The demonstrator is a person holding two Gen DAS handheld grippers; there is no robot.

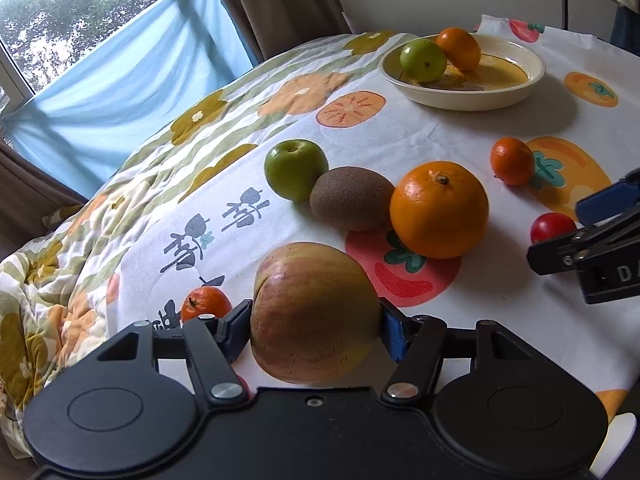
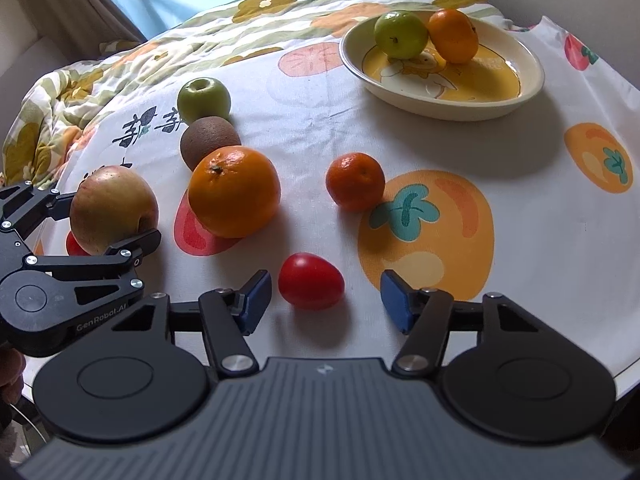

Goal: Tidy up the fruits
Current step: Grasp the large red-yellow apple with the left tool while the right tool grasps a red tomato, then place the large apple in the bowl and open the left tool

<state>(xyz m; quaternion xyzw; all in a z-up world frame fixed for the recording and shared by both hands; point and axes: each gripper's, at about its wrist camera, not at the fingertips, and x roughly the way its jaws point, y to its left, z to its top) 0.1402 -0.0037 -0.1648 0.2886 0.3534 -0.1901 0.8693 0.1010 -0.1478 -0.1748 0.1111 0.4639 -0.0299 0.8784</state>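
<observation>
From the left wrist view, I am closing the left gripper [image 1: 315, 322] on the big apple [image 1: 314, 312]: both blue fingers [image 1: 240, 326] are pressing its sides at three and nine o'clock, so I judge the grasp made. The apple is sitting at the near edge of the counter [image 1: 400, 132], and whether it is lifted clear of the cloth I cannot tell. The plate [image 1: 516, 92], already carrying a green fruit [image 1: 422, 60] and an orange [image 1: 460, 48], is lying far off at about one o'clock. The next move calls for lifting over the large orange [image 1: 439, 210] and kiwi [image 1: 351, 198] toward that plate.

From the right wrist view, I am holding the right gripper [image 2: 326, 300] around the red tomato [image 2: 311, 281], fingers [image 2: 394, 300] half wide with a gap on each side, nothing gripped. It needs closing further, gently, as I judge the tomato soft, before carrying it toward the plate [image 2: 532, 88] at one o'clock.
</observation>
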